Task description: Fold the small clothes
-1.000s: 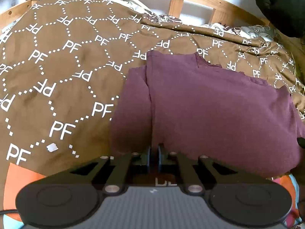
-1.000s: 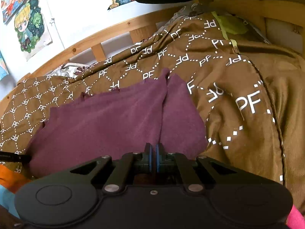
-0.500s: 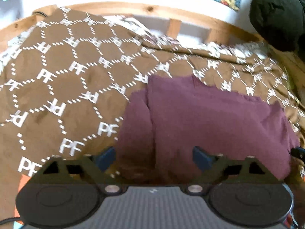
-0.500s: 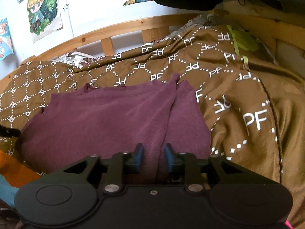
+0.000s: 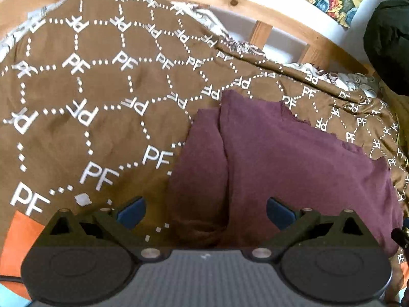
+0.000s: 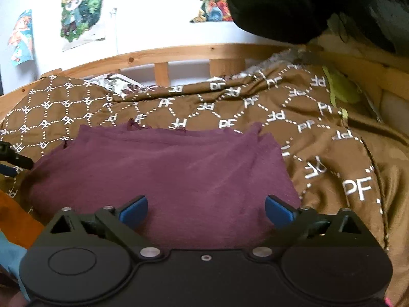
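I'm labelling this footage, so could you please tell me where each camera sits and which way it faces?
Left wrist: on the left claw, looking forward over the maroon garment's left fold and the brown PF bedspread; its open blue-padded fingers show.
Right wrist: on the right claw, looking over the garment's right part toward the wooden bed rail; open fingers show.
Shared: garment, bedspread, rail.
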Demonstrator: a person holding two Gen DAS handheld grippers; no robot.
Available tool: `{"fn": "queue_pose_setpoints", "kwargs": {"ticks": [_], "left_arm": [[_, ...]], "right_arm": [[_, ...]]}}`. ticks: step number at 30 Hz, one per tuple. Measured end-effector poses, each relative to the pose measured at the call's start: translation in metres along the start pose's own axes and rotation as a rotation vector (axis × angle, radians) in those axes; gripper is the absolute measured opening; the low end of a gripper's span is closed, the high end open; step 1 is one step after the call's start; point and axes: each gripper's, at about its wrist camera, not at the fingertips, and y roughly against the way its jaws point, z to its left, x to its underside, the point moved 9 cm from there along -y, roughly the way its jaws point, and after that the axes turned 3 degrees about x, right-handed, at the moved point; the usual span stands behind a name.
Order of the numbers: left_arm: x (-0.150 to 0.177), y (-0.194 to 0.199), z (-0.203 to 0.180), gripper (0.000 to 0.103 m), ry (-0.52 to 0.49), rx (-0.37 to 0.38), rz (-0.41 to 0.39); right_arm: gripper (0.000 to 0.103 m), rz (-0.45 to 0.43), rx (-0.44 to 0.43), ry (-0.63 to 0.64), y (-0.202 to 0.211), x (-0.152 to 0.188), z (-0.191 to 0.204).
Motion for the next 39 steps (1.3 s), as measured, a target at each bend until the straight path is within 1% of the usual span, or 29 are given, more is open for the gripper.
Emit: {"fn": "queue_pose_setpoints", "kwargs": {"ticks": [6,12,15,20,22,24,26,28,33,39], "left_arm": [[0.010,-0.014,0.006,0.102,0.050,0.012,0.046],[0.013,-0.015,0.005,0.102,0.040,0.002,0.049],[0.015,-0.016,0.006,0.102,0.033,-0.010,0.057],[0.018,-0.018,0.006,0.102,0.007,-0.030,0.062],[0.019,-0.019,0.005,0.102,-0.006,-0.041,0.064],[0.020,-0.019,0.004,0.102,-0.012,-0.049,0.064],[0.021,-0.019,0.005,0.102,-0.011,-0.052,0.066],[0.021,-0.018,0.007,0.102,-0.006,-0.054,0.071],[0.021,-0.016,0.011,0.102,0.020,-0.049,0.079],[0.019,-0.019,0.012,0.102,0.040,-0.064,0.083]], "right_arm": [[0.102,-0.025,-0.021,0.082,-0.010,-0.004,0.030],[0.102,-0.025,-0.067,0.098,-0.024,-0.012,0.067],[0.102,-0.024,-0.070,0.101,-0.029,-0.012,0.083],[0.102,-0.025,-0.069,0.160,-0.034,-0.011,0.101],[0.102,-0.022,-0.063,0.171,-0.036,-0.009,0.103],[0.102,0.002,-0.040,0.188,-0.042,-0.004,0.102],[0.102,0.066,-0.010,0.211,-0.054,0.007,0.100],[0.102,0.111,-0.011,0.192,-0.061,0.019,0.098],[0.102,0.094,-0.034,0.147,-0.062,0.027,0.094],[0.103,0.096,-0.081,0.088,-0.066,0.030,0.088]]}}
